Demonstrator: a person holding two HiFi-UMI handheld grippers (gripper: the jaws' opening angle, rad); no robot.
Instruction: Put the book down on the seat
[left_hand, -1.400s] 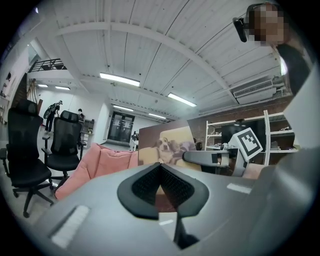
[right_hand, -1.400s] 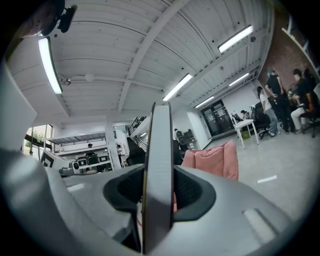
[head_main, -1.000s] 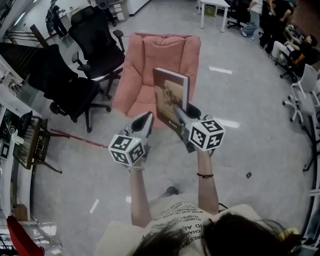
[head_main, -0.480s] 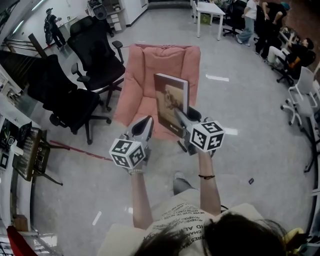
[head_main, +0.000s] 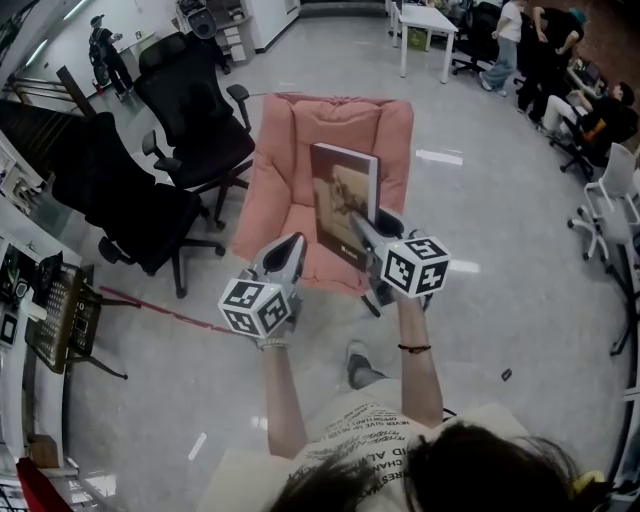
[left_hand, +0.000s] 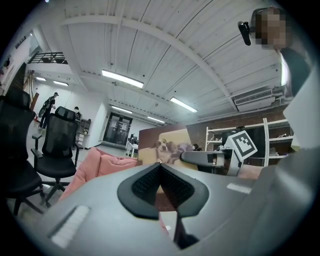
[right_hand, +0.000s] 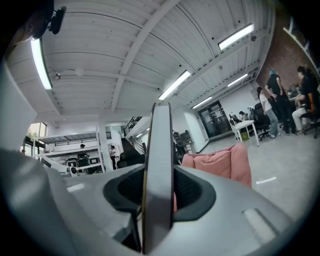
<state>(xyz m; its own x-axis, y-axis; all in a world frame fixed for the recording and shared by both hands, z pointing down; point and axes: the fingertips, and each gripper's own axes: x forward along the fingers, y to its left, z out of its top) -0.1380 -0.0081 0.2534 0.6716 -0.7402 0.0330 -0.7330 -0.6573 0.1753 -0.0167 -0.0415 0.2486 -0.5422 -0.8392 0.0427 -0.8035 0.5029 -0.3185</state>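
A hardcover book (head_main: 343, 200) with a dog picture on its cover stands upright, with my right gripper (head_main: 365, 228) shut on its lower edge. In the right gripper view the book's edge (right_hand: 159, 165) runs straight up between the pads. The book hangs above the front of the pink cushioned seat (head_main: 300, 150), which stands on the floor ahead. My left gripper (head_main: 288, 248) is beside the book on its left, shut with nothing in it. In the left gripper view I see the book's cover (left_hand: 165, 147), the pink seat (left_hand: 100, 165) and the right gripper's marker cube (left_hand: 243, 145).
Two black office chairs (head_main: 190, 110) (head_main: 120, 200) stand just left of the seat. A white table (head_main: 428, 20) and several people (head_main: 560, 50) are at the far right. A dark rack (head_main: 60, 300) is at the left edge. The person's shoe (head_main: 358, 365) is below the grippers.
The person has stepped forward, a foot now under the grippers. The seat sits slightly lower and closer in the head view. The book stays upright in the right gripper.
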